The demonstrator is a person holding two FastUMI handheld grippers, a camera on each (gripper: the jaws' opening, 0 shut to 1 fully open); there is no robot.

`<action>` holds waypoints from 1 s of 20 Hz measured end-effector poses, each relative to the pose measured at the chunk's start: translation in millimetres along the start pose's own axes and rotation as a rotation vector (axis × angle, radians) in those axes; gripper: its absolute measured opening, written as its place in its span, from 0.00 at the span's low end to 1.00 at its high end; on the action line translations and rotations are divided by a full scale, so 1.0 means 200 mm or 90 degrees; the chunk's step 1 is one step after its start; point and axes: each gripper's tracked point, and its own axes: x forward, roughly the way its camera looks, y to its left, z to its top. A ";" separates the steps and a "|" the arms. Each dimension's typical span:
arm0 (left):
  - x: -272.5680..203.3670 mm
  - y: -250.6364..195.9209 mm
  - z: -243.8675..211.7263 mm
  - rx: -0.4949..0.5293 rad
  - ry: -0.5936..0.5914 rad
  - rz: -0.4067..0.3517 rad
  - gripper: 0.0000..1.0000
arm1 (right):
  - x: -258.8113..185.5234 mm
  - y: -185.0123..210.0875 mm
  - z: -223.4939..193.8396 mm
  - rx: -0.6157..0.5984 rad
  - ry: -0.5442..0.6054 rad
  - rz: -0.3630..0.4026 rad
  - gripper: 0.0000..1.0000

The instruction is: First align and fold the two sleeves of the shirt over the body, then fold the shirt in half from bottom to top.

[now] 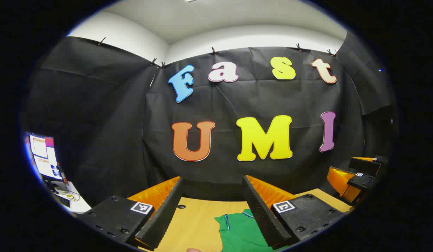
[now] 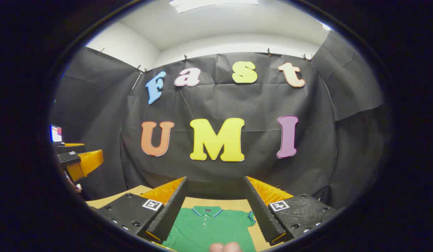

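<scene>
A green polo shirt [image 2: 209,227] with a blue-trimmed collar lies flat on the wooden table [image 2: 216,202], collar toward the far wall. In the left gripper view one short sleeve of the shirt [image 1: 237,231] shows low between the fingers. My left gripper [image 1: 212,185] is open and held above the table, with nothing between its fingers. My right gripper [image 2: 215,183] is open too, hovering over the shirt's collar end. The left gripper [image 2: 76,159] appears at the left edge of the right gripper view, and the right gripper [image 1: 356,175] at the right edge of the left gripper view.
A monitor [image 1: 45,155] and small items stand on a white desk [image 1: 71,199] at the far left. Black cloth walls close in the table at the back and sides. A person's fingertips [image 2: 225,247] show at the bottom edge of the right gripper view.
</scene>
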 end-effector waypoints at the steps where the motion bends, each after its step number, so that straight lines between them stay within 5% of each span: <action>1: 0.00 0.00 0.00 -0.005 -0.002 -0.005 1.00 | 0.00 0.00 0.01 -0.001 -0.003 -0.004 0.95; 8: 0.02 0.00 -0.04 -0.011 0.005 -0.024 1.00 | -0.07 -0.05 0.02 -0.011 -0.013 -0.030 0.95; 20: 0.04 -0.23 -0.20 -0.033 0.038 -0.076 1.00 | -0.03 -0.29 -0.20 -0.035 0.075 -0.055 0.96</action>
